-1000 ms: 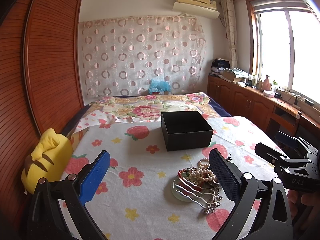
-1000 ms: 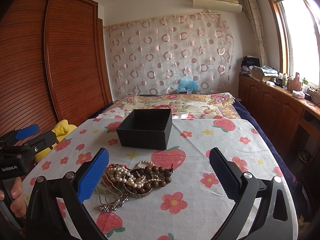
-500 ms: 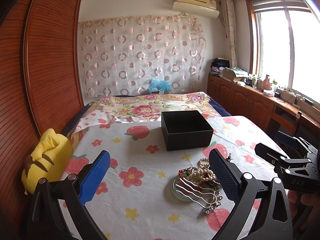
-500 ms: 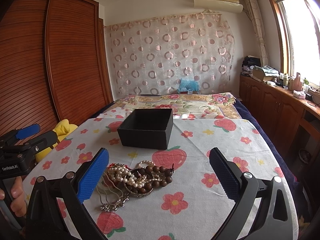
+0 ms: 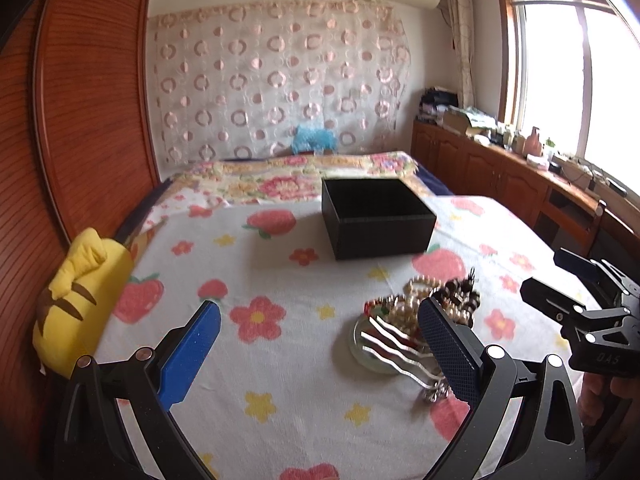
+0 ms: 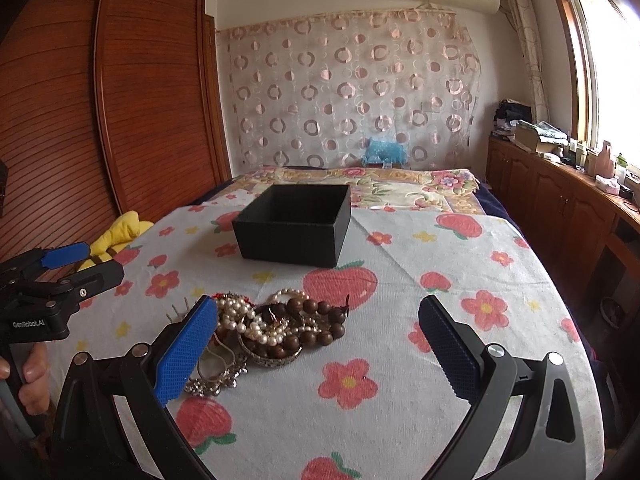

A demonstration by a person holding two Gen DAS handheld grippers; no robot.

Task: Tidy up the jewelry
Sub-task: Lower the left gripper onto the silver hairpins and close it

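A heap of jewelry (image 5: 416,312) lies on the flowered cloth (image 5: 288,364): pearl strands, dark wooden beads, silver chains and a round metal piece. Behind it stands an open black box (image 5: 376,216), and nothing shows inside it. My left gripper (image 5: 320,350) is open, and its right finger covers the heap's near right side. In the right wrist view the jewelry (image 6: 280,324) sits just past the left finger of my open right gripper (image 6: 318,350), with the black box (image 6: 292,224) further back. Neither gripper holds anything.
A yellow plush toy (image 5: 76,300) lies at the cloth's left edge beside the wooden wardrobe (image 6: 152,120). Wooden cabinets (image 6: 560,208) with clutter run under the window on the right. A hand (image 6: 32,376) grips the left tool's handle. A flowered bedspread (image 6: 380,184) lies behind the box.
Both views have shifted so the box and the jewelry sit higher and look nearer; the left view is blurred from motion. Both grippers stay open.
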